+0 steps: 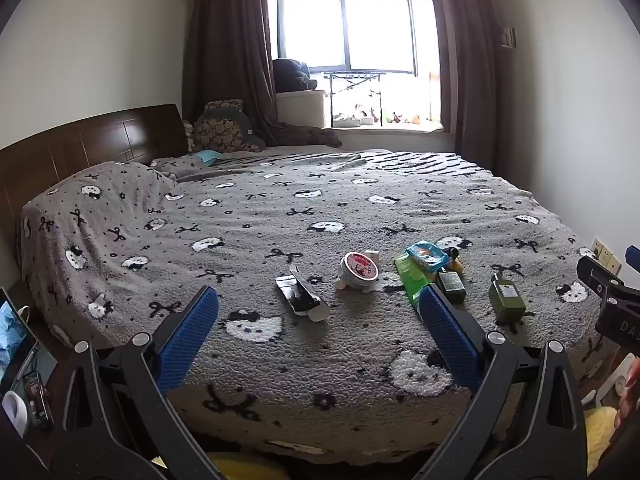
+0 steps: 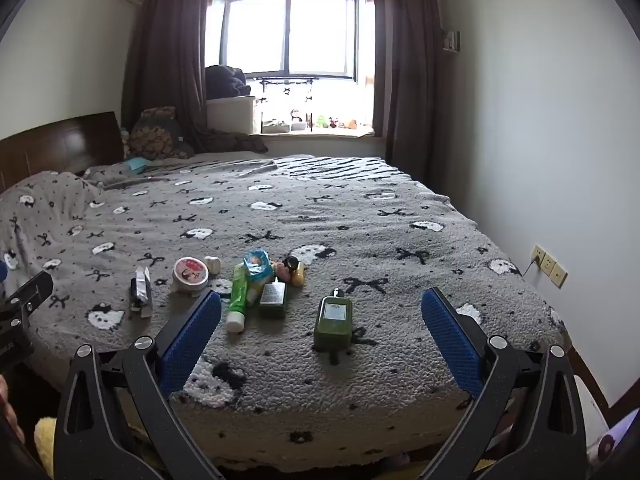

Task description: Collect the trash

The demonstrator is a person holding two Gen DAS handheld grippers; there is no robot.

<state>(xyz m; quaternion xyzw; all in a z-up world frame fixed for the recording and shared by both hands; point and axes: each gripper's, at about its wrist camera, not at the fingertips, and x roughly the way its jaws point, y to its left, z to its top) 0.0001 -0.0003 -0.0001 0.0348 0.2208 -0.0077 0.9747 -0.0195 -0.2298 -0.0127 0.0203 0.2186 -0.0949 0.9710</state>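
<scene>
Several scraps lie mid-bed [image 1: 320, 216]: a torn silver wrapper [image 1: 300, 296], red-lidded tin [image 1: 359, 270], green tube [image 2: 237, 300], green bottle [image 2: 334, 318]. Both grippers, left [image 1: 320, 308] and right [image 2: 322, 312], hang spread, empty. Only the left view shows a bedside screen [image 1: 12, 332].

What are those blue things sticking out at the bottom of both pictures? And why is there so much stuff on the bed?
Those blue things are the fingers of two grabbing tools. A person holds one in each hand, and each tool carries a small camera looking forward along its fingers. One picture comes from the left gripper, the other from the right gripper. Both are wide open and hold nothing.

In front of them is a bed with a grey blanket. On it lie things to sort: a round tin, an opened silver box, a green tube, a blue packet, a small dark bottle and a green bottle. The job is collecting the trash, which has not yet begun.
</scene>
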